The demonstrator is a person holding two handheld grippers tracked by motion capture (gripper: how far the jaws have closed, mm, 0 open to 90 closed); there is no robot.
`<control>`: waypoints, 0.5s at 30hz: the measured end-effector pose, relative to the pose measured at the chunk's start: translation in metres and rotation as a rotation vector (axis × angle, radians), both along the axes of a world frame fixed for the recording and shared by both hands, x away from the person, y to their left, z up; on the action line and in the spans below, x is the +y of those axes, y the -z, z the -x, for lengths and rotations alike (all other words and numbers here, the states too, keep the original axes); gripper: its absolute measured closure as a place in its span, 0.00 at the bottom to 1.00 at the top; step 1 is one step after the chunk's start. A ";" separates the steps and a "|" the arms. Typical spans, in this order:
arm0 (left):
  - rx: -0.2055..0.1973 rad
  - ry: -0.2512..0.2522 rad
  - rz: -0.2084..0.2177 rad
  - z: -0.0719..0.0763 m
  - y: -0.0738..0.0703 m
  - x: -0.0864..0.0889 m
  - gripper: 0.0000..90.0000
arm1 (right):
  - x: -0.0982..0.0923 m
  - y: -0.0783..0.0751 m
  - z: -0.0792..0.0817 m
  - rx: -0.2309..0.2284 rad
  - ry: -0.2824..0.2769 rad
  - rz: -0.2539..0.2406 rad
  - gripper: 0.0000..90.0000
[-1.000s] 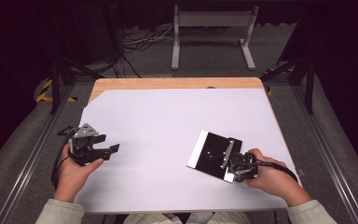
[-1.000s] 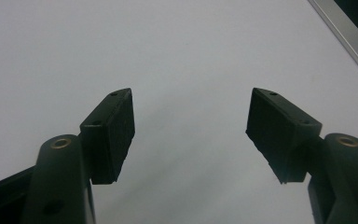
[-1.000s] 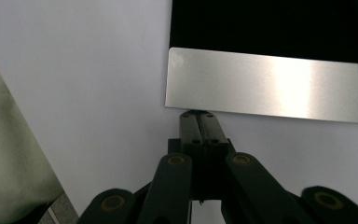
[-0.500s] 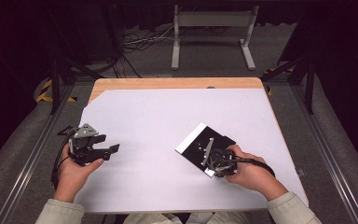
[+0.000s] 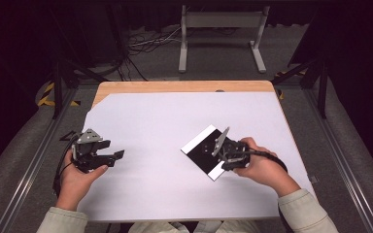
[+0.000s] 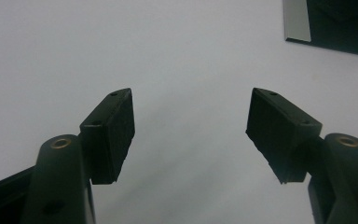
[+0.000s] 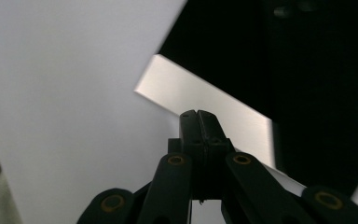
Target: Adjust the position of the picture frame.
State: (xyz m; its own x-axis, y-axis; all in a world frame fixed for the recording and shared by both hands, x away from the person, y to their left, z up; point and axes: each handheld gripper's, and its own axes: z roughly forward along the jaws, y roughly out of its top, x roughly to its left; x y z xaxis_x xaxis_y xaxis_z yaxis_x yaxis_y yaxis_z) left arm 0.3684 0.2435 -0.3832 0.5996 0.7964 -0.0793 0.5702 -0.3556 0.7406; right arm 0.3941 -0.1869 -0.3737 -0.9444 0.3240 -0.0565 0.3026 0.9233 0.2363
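Observation:
A thin black panel (image 5: 201,147) with pale bands along two edges lies turned like a diamond right of the middle of the white table (image 5: 165,116). My right gripper (image 5: 219,161) comes at it from the right, its jaws pressed together on the panel's near edge. In the right gripper view the shut jaws (image 7: 198,115) meet on the silver band of the panel (image 7: 307,70). My left gripper (image 5: 113,151) rests at the table's left side, held by a hand, pointing right. It stands open (image 6: 191,128) with bare white surface between the pads; the panel's corner (image 6: 340,23) shows far off.
A strip of wood (image 5: 175,86) runs along the table's far edge. Behind it a grey metal stand (image 5: 221,29) and loose cables (image 5: 145,43) are on the floor. Metal rails (image 5: 34,160) flank both sides of the table.
The right hand has moved left and slightly up, and the black panel has gone with it, swinging into a diamond position. The left gripper has stayed where it was.

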 end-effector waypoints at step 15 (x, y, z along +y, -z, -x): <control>0.003 -0.003 -0.006 -0.001 0.002 0.000 0.36 | -0.060 -0.009 -0.040 -0.205 0.298 -0.226 1.00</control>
State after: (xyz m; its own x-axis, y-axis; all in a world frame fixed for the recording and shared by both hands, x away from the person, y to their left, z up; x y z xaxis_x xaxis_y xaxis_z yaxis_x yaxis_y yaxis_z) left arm 0.3690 0.2434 -0.3852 0.5973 0.7983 -0.0766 0.5735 -0.3584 0.7366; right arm 0.4345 -0.2474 -0.3650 -0.7841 0.6069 -0.1297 0.4739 0.7205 0.5063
